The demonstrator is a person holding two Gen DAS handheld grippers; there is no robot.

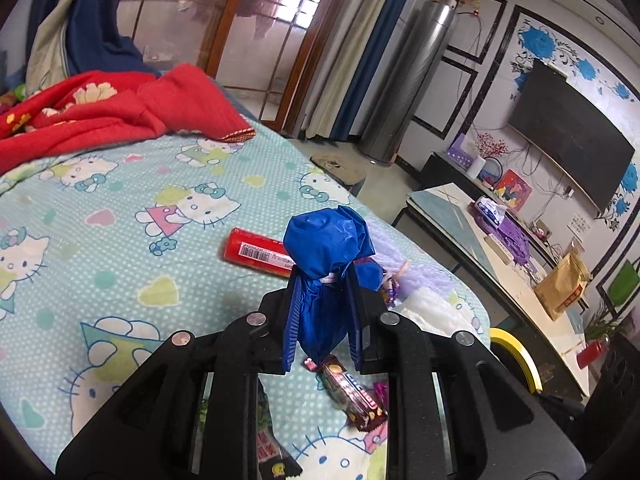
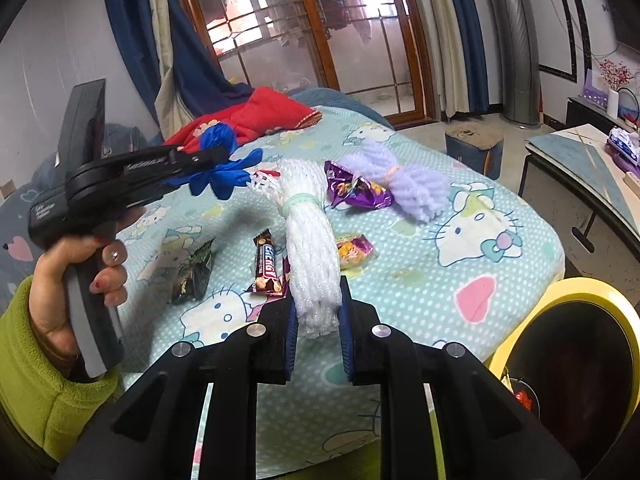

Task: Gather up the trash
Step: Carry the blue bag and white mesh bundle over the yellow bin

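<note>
Blue plastic bundle [image 1: 326, 276] and white foam netting [image 2: 310, 258] are being pinched in your closed left gripper [image 1: 323, 280] and right gripper [image 2: 318, 308] above the bed [image 2: 460, 280], while wrappers are lying uncollected near the yellow bin [image 2: 576, 292] at its corner.

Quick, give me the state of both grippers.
Left gripper: shut on the blue bag.
Right gripper: shut on the white foam net.
</note>
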